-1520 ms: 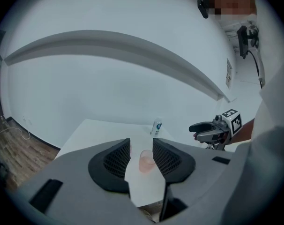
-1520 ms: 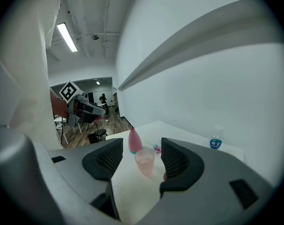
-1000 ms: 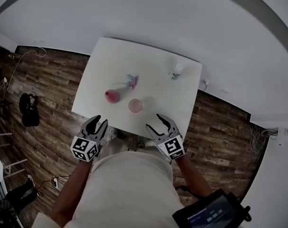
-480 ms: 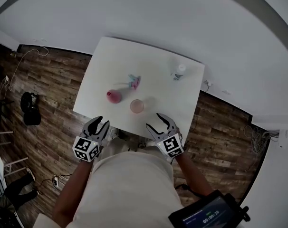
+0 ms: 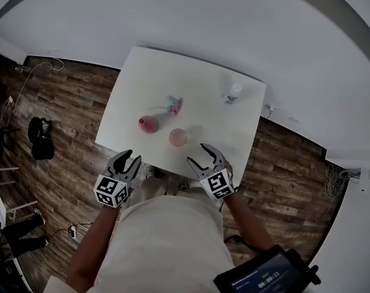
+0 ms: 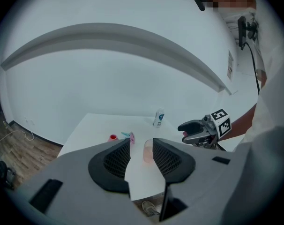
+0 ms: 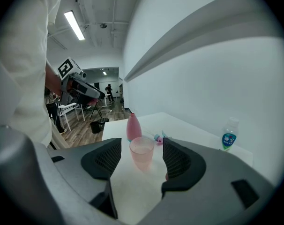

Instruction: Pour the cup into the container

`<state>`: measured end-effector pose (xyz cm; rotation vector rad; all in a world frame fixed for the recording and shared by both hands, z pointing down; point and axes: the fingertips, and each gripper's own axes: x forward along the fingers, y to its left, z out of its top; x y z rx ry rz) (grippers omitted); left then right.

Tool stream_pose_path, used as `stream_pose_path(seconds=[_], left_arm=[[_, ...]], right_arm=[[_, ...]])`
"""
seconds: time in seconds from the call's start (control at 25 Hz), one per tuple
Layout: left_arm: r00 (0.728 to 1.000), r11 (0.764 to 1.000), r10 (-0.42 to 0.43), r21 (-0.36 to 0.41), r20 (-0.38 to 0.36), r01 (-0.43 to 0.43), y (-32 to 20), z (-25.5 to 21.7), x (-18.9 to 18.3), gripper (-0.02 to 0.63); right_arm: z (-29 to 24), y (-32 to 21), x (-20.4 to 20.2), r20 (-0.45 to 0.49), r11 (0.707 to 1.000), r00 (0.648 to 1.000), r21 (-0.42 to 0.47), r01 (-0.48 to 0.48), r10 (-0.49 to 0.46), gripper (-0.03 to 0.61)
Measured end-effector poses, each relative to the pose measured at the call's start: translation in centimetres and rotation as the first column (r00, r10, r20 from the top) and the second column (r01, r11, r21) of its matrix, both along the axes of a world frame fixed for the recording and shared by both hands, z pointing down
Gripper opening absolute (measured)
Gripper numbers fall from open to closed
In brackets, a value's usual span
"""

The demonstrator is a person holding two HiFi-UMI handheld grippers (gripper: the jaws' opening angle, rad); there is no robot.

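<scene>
Right gripper [image 5: 198, 154] edges nearer the cup [image 5: 177, 137], its empty jaws just spreading to straddle it on the table [image 5: 197, 99] near the pink container [image 5: 148, 124], while left gripper [image 5: 126, 159] waits agape, empty.

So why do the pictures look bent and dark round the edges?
Head view: the wide lens bends the room around the table. Left gripper view: the wall ledge arches, corners go black. Right gripper view: the ceiling light glares white, yet the cup looks sharp.
</scene>
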<state>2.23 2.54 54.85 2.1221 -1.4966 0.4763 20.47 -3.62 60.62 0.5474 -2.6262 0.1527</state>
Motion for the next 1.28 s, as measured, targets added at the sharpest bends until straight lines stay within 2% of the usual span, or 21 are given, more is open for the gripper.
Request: stream_pose_path(seconds=[1.28], left_arm=[[1.0, 0.999, -0.012, -0.053, 0.01, 0.013, -0.7, 1.6, -2.0, 0.143]], right_arm=[[5.3, -2.4, -4.3, -0.064, 0.996, 0.995, -0.036, 0.078, -0.08, 0.283]])
